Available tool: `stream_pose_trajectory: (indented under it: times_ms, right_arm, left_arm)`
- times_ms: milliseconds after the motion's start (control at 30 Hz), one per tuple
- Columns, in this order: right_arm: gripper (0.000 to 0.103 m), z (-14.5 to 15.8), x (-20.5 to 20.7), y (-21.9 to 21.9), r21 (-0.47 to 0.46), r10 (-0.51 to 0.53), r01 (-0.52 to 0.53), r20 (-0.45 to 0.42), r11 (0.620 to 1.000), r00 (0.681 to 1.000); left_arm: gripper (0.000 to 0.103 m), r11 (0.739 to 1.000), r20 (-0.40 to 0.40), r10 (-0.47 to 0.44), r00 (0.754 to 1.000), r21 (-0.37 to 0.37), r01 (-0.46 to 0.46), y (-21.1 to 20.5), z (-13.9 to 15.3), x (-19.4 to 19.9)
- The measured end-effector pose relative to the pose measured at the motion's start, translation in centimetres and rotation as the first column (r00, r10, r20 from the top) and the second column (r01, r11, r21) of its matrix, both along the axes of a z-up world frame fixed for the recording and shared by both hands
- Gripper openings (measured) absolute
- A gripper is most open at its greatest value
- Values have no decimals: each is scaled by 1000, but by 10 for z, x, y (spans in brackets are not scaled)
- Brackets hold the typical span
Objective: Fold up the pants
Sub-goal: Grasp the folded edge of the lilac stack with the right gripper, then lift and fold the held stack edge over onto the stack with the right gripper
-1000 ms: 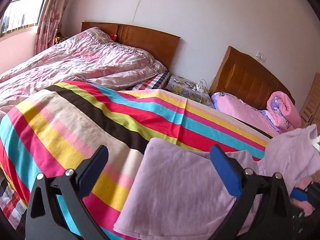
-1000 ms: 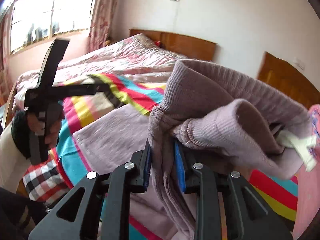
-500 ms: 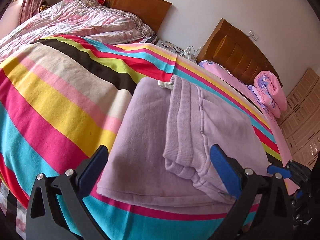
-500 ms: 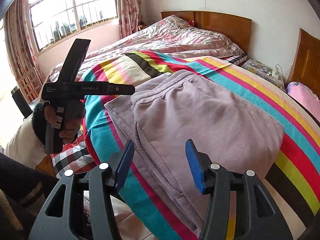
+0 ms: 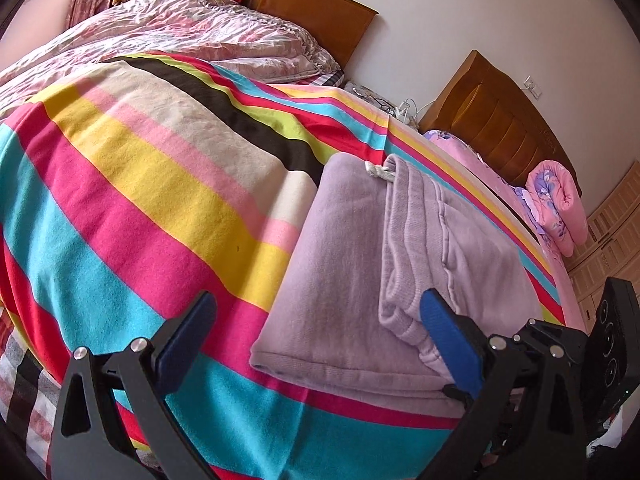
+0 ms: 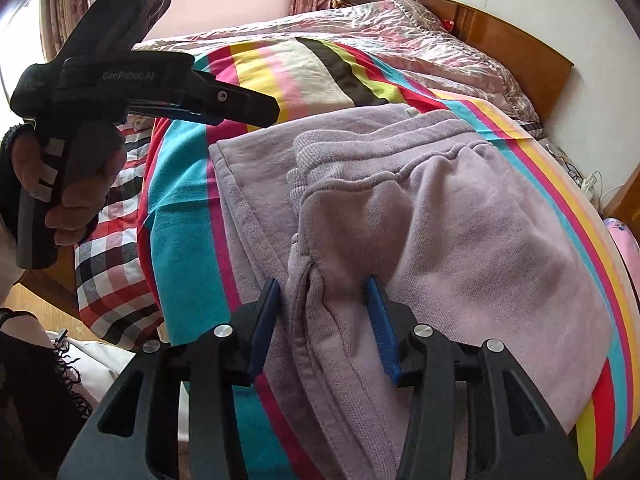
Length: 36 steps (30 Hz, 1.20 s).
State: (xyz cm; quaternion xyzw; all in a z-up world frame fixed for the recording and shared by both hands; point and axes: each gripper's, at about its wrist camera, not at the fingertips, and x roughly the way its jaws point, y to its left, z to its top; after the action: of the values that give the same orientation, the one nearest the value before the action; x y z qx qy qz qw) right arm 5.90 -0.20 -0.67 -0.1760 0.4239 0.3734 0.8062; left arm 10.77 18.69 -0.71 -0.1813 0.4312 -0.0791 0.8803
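Observation:
Lilac pants point(image 5: 352, 280) lie folded on the striped blanket point(image 5: 140, 200), waistband and white drawstring point(image 5: 378, 172) at the far end. In the right wrist view the pants point(image 6: 460, 240) fill the middle. My left gripper point(image 5: 316, 332) is open and empty, above the pants' near left edge; it also shows in the right wrist view point(image 6: 224, 108), raised over the bed. My right gripper point(image 6: 324, 316) is partly open, its jaws either side of a bunched ridge of the pants' near edge, pressing it without clamping. Its body shows in the left wrist view point(image 5: 612, 352).
A pink quilt point(image 5: 192, 28) lies at the bed's head by a wooden headboard point(image 5: 304, 4). A second bed with a rolled pink quilt point(image 5: 556, 204) stands to the right. A checked sheet point(image 6: 108, 232) hangs off the bed's edge. A nightstand point(image 5: 384, 100) holds cables.
My right gripper brought the held end of the pants over onto the rest, let go, then narrowed around the near edge. My left gripper tilted down toward the bed, still open.

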Motion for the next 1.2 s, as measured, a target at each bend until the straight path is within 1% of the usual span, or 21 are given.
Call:
stream_pose_trajectory:
  times_ms: [67,133,233,267,333,433,500,533,567,600,667,700,733,767,833,900,1000,1067,1133,1167,1200]
  right_arm:
    - [40,1,6,-7,39,-16,17,-32,999,999]
    - [40,1,5,-3,19,-18,19,-24,1000,1000]
    - [40,2,12,-4,41,-55,58,-73,997,996]
    - [39,3,10,0,9,-53,53,-52,999,997]
    - [40,1,1,15,-91,-29,32,31,995,999]
    - [45,-5,-15,31,-192,3,23,137,981,991]
    - [45,-8,-23,35,-229,34,13,202,973,979]
    - [43,-9,-24,34,-226,36,13,213,974,976]
    - [34,-7,-24,31,-203,33,11,210,979,977]
    - [21,-3,-24,26,-166,19,16,205,986,979]
    - [15,9,-15,5,-23,-52,56,151,998,987]
    - [14,16,-11,-5,47,-82,77,124,996,989]
    - [14,20,-8,-12,88,-100,90,111,992,989]
    - [14,22,-7,-16,109,-107,96,102,989,989]
    - [14,25,-7,-18,132,-118,103,107,986,987]
    - [14,29,-9,-18,148,-126,107,126,983,984]
    - [14,36,-11,-21,180,-137,108,155,978,978]
    - [14,37,-15,-20,175,-125,96,168,980,978]
    - [19,35,-17,-21,168,-87,61,151,984,985]
    - [19,37,-21,-25,164,-71,45,152,985,986]
    - [29,42,-26,-35,163,-75,48,162,985,984]
  left_arm:
    - [102,1000,1,-14,1000,-16,14,-1,1,0]
    - [102,999,5,-29,1000,-26,29,-4,2,1]
    - [102,999,7,-37,999,-32,38,-8,2,1]
    - [102,999,5,-39,999,-36,40,-9,1,1]
    - [102,998,-2,-43,999,-37,43,-12,-1,1]
    - [102,998,-17,-51,999,-45,50,-14,-4,1]
    - [102,996,-28,-57,998,-67,55,-14,-6,2]
    - [102,995,-31,-61,998,-82,58,-14,-7,2]
    - [102,993,-33,-64,997,-100,60,-14,-6,3]
    - [102,991,-33,-64,997,-117,60,-13,-5,3]
    - [102,984,-31,-72,997,-164,66,-12,-1,4]
    - [102,975,-31,-84,996,-207,76,-11,1,6]
    - [101,960,-34,-106,994,-264,93,-11,3,8]
    - [101,938,-42,-134,990,-328,113,-12,3,11]
    - [101,885,-69,-194,979,-442,144,-19,1,19]
    - [101,852,-78,-244,967,-494,175,-31,1,25]
    - [101,836,-111,-310,944,-504,215,-57,-3,41]
    - [101,816,-136,-333,933,-537,213,-71,-13,57]
    - [94,804,-156,-333,930,-562,194,-84,-23,72]
    - [88,822,-187,-320,929,-542,174,-89,-27,77]
    - [81,842,-212,-302,930,-516,156,-92,-30,80]
